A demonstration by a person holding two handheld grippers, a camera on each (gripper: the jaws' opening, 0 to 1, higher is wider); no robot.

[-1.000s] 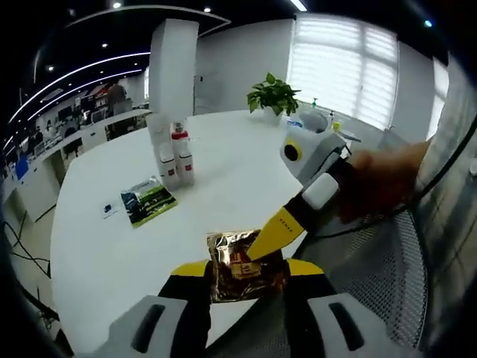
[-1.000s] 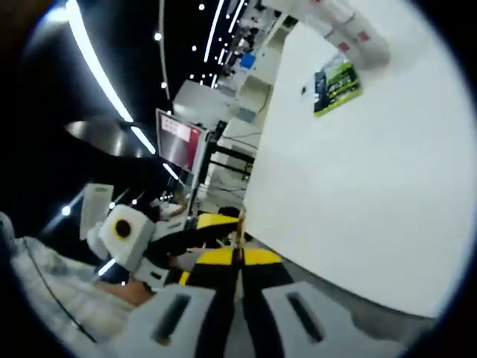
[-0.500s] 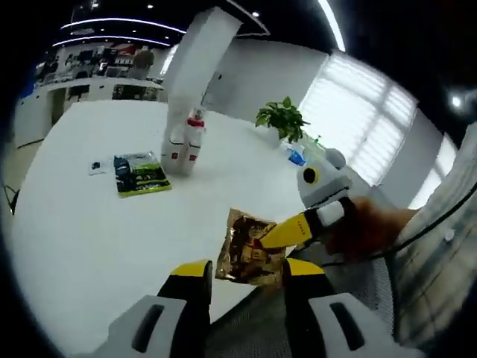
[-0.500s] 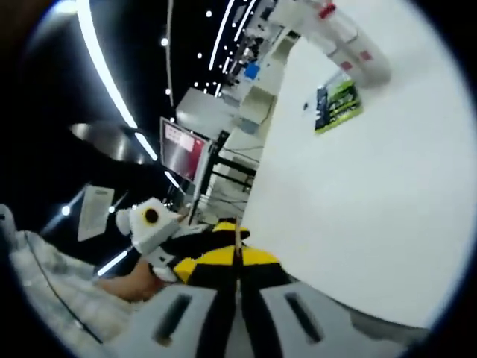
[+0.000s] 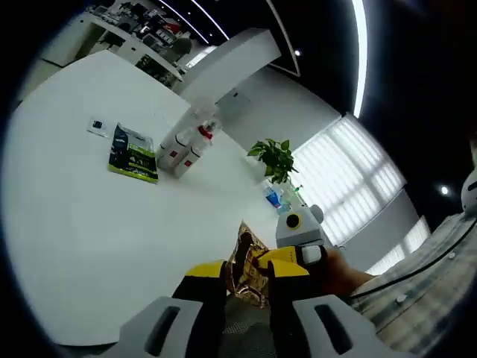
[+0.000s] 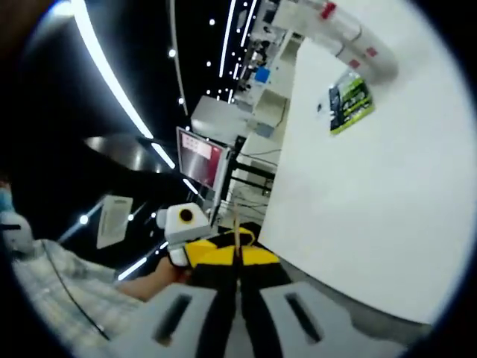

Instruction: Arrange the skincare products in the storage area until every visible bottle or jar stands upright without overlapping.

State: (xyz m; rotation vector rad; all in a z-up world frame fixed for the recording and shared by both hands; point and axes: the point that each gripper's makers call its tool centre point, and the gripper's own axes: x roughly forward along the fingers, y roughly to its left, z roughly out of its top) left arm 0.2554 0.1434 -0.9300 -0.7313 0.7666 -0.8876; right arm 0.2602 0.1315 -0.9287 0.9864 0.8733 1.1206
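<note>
The right gripper (image 5: 287, 257) has drawn closer, pinching the gold sachet (image 5: 248, 268).

Desk (image 5: 89, 224): two bottles (image 5: 186, 149) standing side by side, touching, at the far side; booklet (image 5: 135, 154) lying flat just beside them, a small card (image 5: 98, 127) next to the booklet. Potted plant (image 5: 274, 159) farther back. Foil packet (image 5: 250, 270) at the near desk edge, between the left gripper (image 5: 246, 277) jaws.

Each tool is showing yellow-tipped black jaws on pale grey mounts: the left tool (image 5: 247, 277) and the right tool (image 6: 237, 257). The person is wearing a light checked sleeve (image 5: 417, 291).
</note>
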